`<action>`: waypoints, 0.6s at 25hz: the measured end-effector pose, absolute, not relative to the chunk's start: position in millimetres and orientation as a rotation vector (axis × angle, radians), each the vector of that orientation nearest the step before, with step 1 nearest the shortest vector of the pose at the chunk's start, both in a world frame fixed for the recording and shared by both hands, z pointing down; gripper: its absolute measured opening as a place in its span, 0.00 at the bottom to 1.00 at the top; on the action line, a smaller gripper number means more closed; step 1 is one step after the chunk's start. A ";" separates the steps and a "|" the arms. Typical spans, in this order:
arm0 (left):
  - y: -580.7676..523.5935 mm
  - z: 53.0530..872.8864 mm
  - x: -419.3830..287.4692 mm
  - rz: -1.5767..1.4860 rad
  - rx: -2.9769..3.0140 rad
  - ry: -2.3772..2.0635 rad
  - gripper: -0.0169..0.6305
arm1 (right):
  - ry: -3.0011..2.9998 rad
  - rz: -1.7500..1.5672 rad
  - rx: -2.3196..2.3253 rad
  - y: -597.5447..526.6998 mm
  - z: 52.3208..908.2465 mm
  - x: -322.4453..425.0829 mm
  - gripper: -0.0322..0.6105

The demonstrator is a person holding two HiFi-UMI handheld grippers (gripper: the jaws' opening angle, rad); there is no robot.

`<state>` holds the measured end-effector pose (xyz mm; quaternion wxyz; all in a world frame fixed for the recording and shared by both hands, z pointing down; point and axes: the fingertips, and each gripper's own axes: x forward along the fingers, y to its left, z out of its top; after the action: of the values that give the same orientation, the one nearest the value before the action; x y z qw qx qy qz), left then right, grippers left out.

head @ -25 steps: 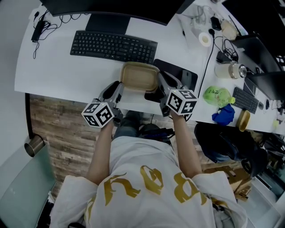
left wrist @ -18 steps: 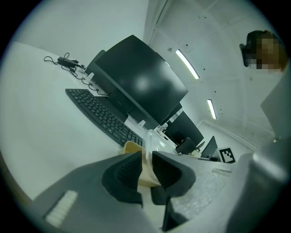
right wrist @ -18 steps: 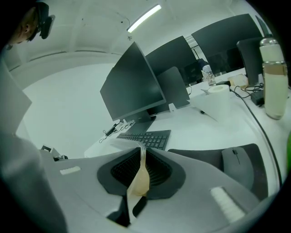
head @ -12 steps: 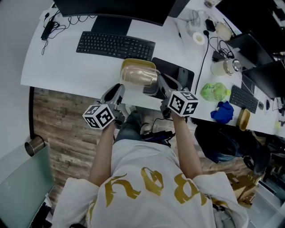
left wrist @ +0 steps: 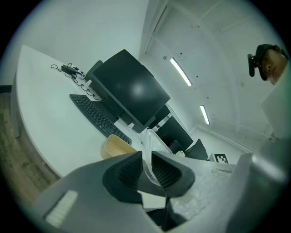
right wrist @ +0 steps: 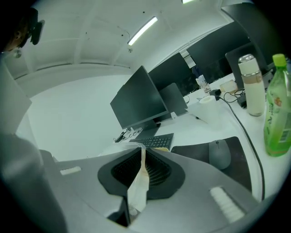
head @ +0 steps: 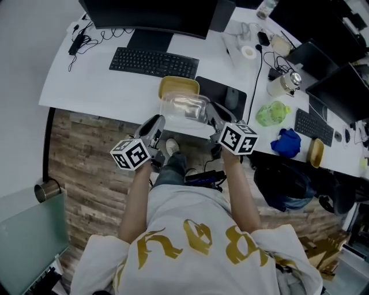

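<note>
A clear plastic lid (head: 184,108) hangs above the desk's front edge, pinched on both sides. My left gripper (head: 157,124) is shut on its left rim, which shows as a thin clear edge (left wrist: 150,148) between the ribbed pads. My right gripper (head: 212,113) is shut on the right rim, seen as a pale strip (right wrist: 140,177) in the right gripper view. Just beyond the lid, an open tan container (head: 179,87) rests on the white desk (head: 104,86). It also shows in the left gripper view as a tan container (left wrist: 117,148) left of the jaws.
A black keyboard (head: 153,62) and monitor (head: 153,14) stand behind the container. A mouse (head: 233,98) lies on a dark pad (head: 214,89) to the right. Further right are a green bottle (right wrist: 278,113), a white flask (right wrist: 251,86), cables and a blue cloth (head: 288,143). A metal cup (head: 46,190) stands on the wooden floor.
The clear lid has come off the tan container and moved toward the person with both grippers shut on it. The container stays on the desk.
</note>
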<state>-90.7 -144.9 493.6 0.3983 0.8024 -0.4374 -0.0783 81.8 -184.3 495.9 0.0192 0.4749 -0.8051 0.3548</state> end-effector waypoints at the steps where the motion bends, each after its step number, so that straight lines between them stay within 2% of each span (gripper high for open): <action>1: -141.3 490.2 -91.2 -0.211 2.027 -1.107 0.11 | -2.505 1.103 1.477 -181.1 492.7 81.3 0.12; 11: -104.8 464.7 -82.3 -0.213 2.066 -1.120 0.10 | -2.573 1.063 1.496 -146.0 459.5 89.1 0.12; 15: -92.2 448.7 -79.3 -0.302 2.071 -1.088 0.10 | -2.607 1.023 1.517 -131.3 442.2 93.7 0.12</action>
<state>-79.3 -92.2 448.7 0.3817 0.8115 -0.4263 -0.1184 93.7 -131.3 442.2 -0.0217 0.4763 -0.8182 0.3211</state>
